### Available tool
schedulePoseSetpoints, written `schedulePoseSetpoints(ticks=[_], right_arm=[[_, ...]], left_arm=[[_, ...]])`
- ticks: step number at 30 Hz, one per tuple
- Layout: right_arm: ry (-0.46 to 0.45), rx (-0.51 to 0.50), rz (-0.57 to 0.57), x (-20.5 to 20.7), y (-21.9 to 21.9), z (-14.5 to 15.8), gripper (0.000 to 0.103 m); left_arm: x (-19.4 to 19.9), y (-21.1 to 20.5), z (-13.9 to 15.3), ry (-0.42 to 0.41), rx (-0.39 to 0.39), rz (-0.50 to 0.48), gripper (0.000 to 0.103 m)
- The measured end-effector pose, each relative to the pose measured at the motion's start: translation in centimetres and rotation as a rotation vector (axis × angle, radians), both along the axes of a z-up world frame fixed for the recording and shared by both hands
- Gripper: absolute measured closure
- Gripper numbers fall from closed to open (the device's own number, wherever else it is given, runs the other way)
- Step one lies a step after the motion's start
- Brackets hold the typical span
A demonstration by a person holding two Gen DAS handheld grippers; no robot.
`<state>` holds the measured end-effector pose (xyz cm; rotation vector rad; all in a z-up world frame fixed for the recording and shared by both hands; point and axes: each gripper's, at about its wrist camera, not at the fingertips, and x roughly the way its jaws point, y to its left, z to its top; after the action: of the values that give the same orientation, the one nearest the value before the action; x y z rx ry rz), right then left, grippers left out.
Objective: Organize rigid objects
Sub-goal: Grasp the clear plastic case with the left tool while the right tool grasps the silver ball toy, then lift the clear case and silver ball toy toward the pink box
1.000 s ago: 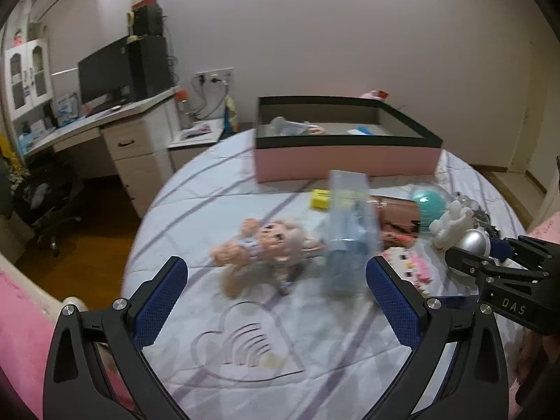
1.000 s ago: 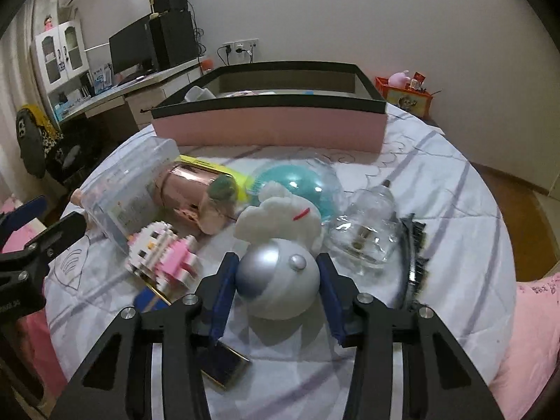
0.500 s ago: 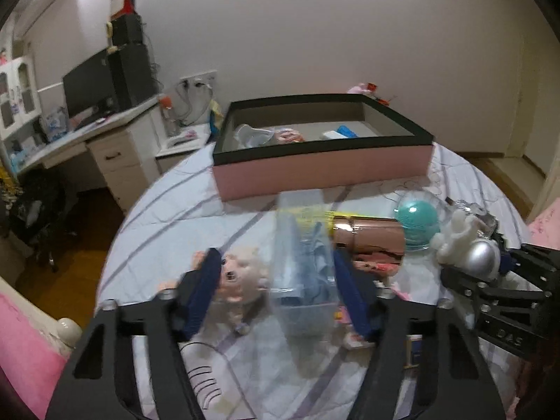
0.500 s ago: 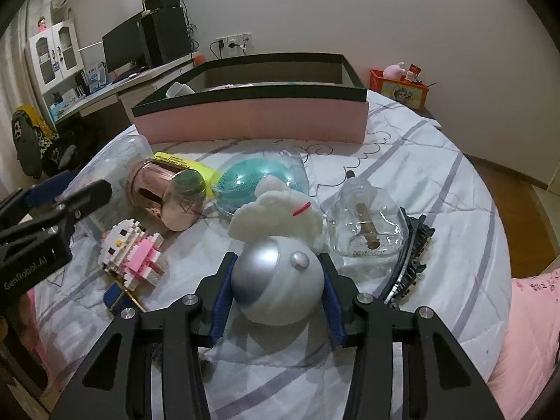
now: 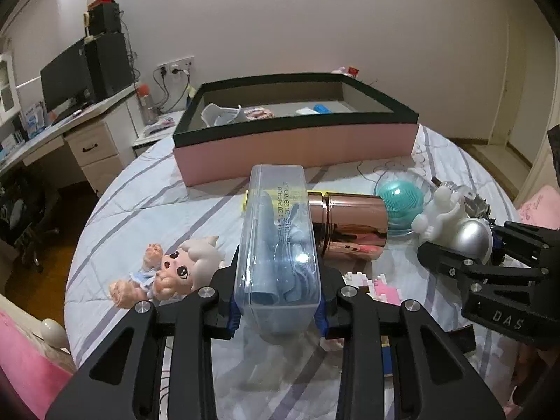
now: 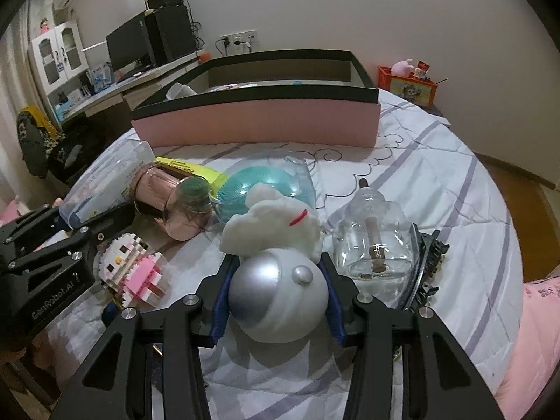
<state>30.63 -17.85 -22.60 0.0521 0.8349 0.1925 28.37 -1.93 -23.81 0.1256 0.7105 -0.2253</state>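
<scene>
Left wrist: left gripper (image 5: 278, 309) closing on clear case (image 5: 278, 241), end-held, liable to tip. Right gripper (image 6: 276, 302) clamped on round silver toy (image 6: 278, 295), liable to slip.

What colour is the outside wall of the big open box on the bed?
Pink, with a black rim; the box shows best in the left wrist view.
</scene>
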Motion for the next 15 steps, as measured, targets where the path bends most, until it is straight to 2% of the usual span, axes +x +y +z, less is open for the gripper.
schedulePoseSetpoints(ticks=[7, 11, 13, 15], right_arm=[[-0.051, 0.018, 0.011, -1.7, 0.1, 1.2, 0.057], [-0.122, 0.018, 0.017, -3.1, 0.9, 3.4, 0.057], [-0.166, 0.024, 0.018, -3.9, 1.2, 4.6, 0.057], [-0.206, 0.029, 0.022, -4.7, 1.5, 6.0, 0.057]], left_arm=[[-1.6, 0.9, 1.4, -0.037, -0.026, 0.003, 0.071], [-2.8, 1.3, 3.4, -0.09, -0.037, 0.014, 0.071], [-3.5, 1.1, 4.8, -0.139, -0.014, 0.037, 0.071], [-4.0, 1.1, 6.2, -0.17, -0.031, 0.041, 0.071]])
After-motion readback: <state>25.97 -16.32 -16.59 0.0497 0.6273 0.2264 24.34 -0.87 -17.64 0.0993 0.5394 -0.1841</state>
